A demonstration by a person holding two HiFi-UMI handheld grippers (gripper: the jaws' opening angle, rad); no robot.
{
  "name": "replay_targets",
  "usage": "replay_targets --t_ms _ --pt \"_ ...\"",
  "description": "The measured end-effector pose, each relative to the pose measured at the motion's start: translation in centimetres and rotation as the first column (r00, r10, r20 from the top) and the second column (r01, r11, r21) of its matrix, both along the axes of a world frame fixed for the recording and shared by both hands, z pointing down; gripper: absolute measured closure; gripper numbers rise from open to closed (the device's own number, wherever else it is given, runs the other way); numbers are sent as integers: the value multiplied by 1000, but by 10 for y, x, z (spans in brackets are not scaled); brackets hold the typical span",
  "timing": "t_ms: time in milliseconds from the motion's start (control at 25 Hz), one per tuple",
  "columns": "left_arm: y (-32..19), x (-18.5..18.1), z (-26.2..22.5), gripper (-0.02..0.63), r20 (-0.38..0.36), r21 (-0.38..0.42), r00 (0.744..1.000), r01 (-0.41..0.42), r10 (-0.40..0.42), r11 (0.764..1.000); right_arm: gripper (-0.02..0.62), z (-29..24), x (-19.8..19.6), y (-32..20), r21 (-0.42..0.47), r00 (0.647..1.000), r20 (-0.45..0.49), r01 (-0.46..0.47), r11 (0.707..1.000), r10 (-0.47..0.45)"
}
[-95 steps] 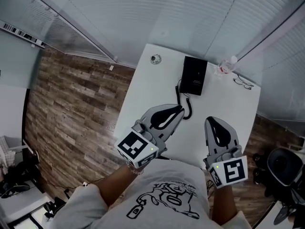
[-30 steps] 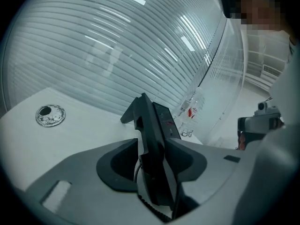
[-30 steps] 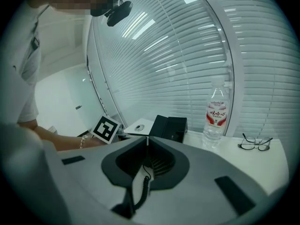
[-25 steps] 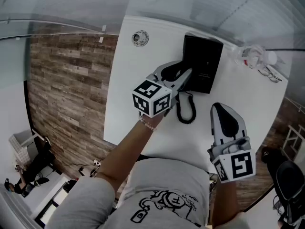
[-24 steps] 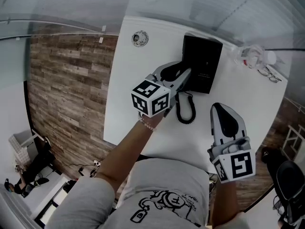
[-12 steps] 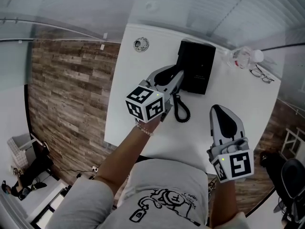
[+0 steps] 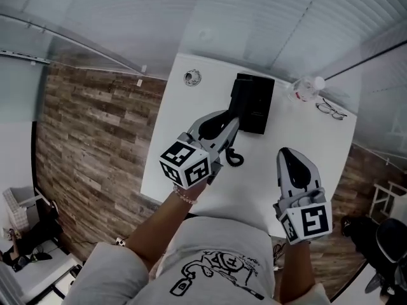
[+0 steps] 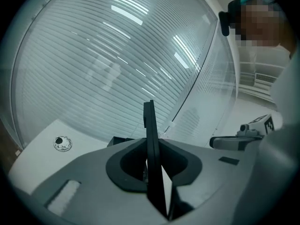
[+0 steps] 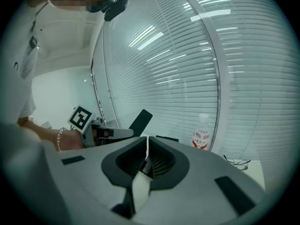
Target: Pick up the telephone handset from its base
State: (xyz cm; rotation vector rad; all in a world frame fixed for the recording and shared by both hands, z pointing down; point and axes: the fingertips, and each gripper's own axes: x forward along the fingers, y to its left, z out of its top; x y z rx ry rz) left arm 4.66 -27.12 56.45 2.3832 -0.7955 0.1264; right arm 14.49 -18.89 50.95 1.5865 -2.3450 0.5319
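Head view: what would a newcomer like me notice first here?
The left gripper, its jaws just closed, clamps a black telephone handset edge-on, lifted off the black base on the white table, coiled cord trailing below. The right gripper hovers shut and empty over the table's near edge.

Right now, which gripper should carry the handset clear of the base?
Left. The left gripper has just closed its jaws on the handset, which stands edge-on between them beside the base. The right gripper is shut, holds nothing, and is nearer the person, away from the phone.
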Motion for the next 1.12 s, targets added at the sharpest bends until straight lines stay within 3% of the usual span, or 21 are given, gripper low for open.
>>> replay_targets --t_ms 600,1120 --pt "62 -30 -121 538 -64 140 998 23 -14 990 584 -86 -4 37 120 999 -45 3 993 3" --pt "109 -41 -199 538 -107 251 994 37 -10 967 584 -145 -8 66 210 998 -65 13 978 1"
